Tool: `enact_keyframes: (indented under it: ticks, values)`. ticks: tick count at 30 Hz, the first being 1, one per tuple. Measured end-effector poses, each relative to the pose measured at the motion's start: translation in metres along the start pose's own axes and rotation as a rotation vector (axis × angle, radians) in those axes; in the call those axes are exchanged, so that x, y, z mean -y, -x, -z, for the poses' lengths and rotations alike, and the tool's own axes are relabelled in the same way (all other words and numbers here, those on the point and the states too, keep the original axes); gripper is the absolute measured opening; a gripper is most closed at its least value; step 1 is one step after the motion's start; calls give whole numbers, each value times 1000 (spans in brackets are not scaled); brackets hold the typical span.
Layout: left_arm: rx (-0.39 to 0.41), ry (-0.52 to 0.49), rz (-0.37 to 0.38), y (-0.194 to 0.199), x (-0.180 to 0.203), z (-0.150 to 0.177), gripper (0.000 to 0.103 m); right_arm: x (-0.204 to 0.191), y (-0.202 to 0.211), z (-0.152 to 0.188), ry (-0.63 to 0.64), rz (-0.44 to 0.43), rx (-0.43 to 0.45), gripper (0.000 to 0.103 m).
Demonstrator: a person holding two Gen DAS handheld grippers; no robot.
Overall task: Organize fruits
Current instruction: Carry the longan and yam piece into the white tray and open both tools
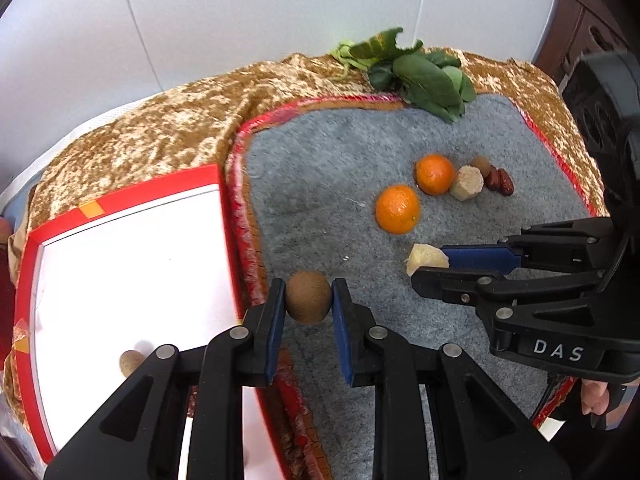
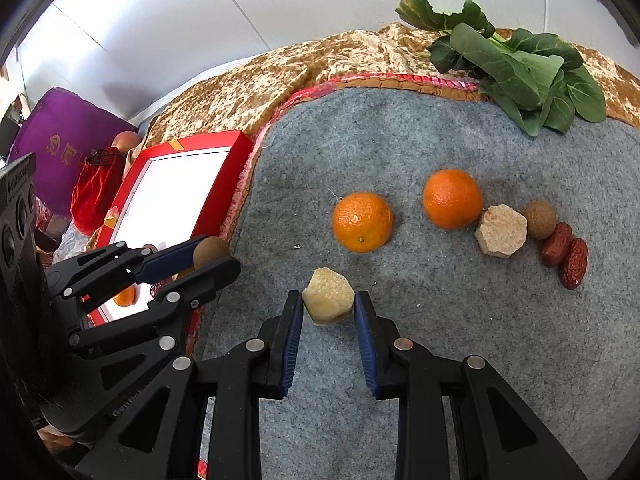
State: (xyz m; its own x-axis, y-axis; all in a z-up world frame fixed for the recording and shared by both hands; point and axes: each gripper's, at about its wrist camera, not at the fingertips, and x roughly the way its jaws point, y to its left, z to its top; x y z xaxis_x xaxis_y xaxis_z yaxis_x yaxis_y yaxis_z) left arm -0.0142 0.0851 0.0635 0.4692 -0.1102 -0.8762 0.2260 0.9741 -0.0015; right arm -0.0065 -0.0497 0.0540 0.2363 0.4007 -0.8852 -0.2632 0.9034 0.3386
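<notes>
Round brown fruit [image 1: 308,297], matte, finely speckled skin

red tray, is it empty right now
No, a small brown round fruit already lies on the white floor of the red tray, near its front left corner in the left wrist view.

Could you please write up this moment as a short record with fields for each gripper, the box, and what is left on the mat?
left gripper: shut on a brown round fruit, near the mat's edge by the box
right gripper: shut on a pale chunk
box: red rim, white inside, one small brown fruit in it
mat: two oranges, second pale chunk, brown fruit, two red dates
back edge: greens
</notes>
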Motion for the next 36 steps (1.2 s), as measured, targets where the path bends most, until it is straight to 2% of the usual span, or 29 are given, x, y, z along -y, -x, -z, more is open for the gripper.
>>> enact_keyframes:
  ticks: [4,10,12,16,25,30,36]
  values:
    - [32,35,-7,11,-11,1,20,-9,2,1,30,13,16,27]
    - [69,97,-92,27,-41,7,20,-29,1,3,90,10,39,27]
    - [72,126,-97,31,-53,10,20,-36,0,4,108,3,40,27]
    - [63,172,-146,35,-78,19,20,-55,-3,6,152,-19,47,27]
    - [25,241,-168,36,-118,36,20,-106,0,18,298,-93,106,27]
    - [-5,245,-182,33,-122,41,20,-133,4,33,401,-141,139,26]
    - [-21,221,-189,28,-116,41,20,-151,-7,50,494,-150,105,26]
